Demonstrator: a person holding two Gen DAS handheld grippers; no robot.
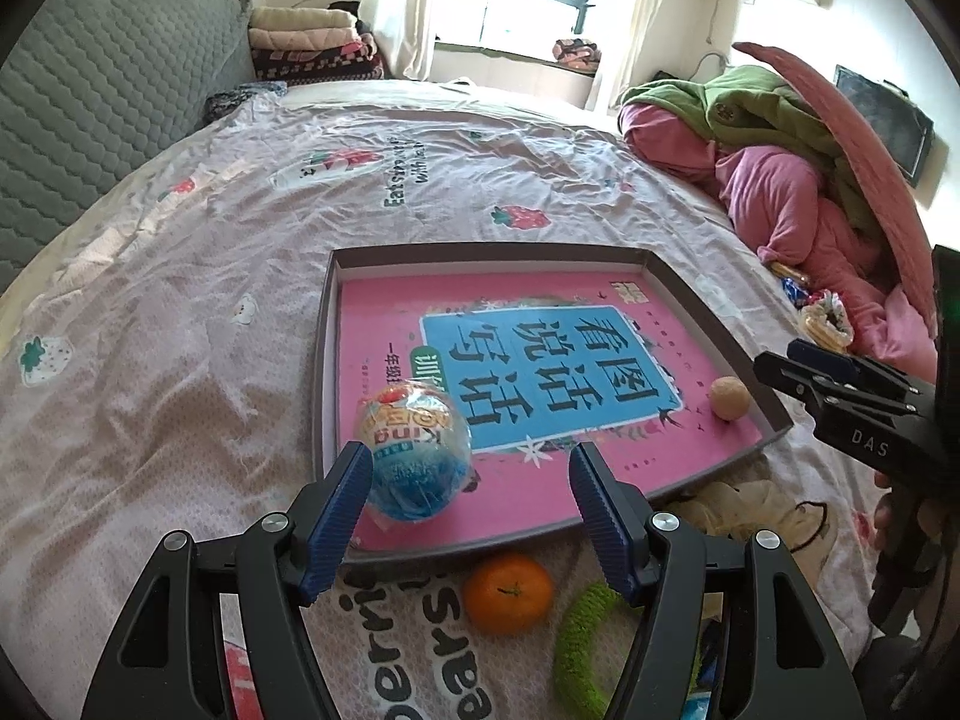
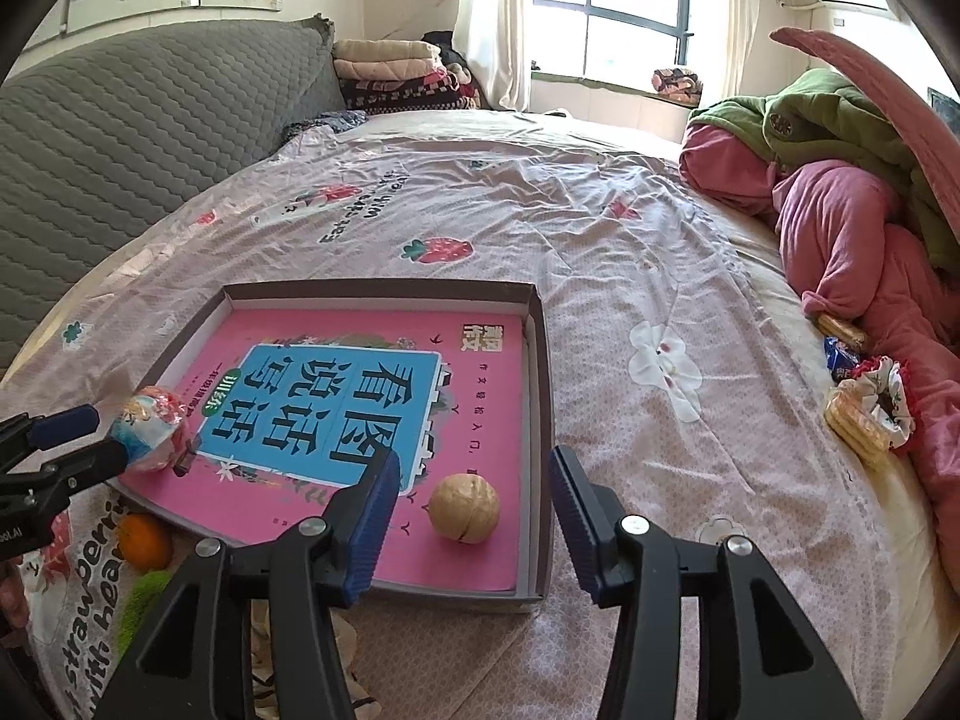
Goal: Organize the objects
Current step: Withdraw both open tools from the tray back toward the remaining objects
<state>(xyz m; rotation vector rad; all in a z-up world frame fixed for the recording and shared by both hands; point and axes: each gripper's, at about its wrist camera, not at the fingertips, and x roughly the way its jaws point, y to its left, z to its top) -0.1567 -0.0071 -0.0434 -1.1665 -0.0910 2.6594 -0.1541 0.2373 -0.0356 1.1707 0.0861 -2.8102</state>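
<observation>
The shallow box (image 1: 327,324) lies on the bed sheet (image 1: 180,312) and is the landmark here. Before its near wall, outside it, an orange (image 1: 507,593) rests on the sheet, and just beside the orange lies a green fuzzy ring (image 1: 579,642). Well apart from the box, by the pink bedding (image 2: 840,222), there are wrapped biscuits (image 2: 855,429) and a frilly scrunchie (image 2: 882,399).

Inside the box a pink book (image 2: 480,396) lies flat and covers nearly the whole bottom; its long axis seems to run from the near wall to the far wall, and its title reads upside down from both cameras. On the book, near one near corner of the box, sits a walnut (image 2: 464,507), with its seam roughly upright. At the other near corner a wrapped round ball (image 1: 414,450) rests on the book.

The left gripper (image 1: 468,474) is spread wide over the near wall of the box; one pad (image 1: 354,483) is touching or nearly touching the ball, I cannot tell which. The right gripper (image 2: 474,486) is also spread apart, and the walnut lies between its fingers, not gripped
</observation>
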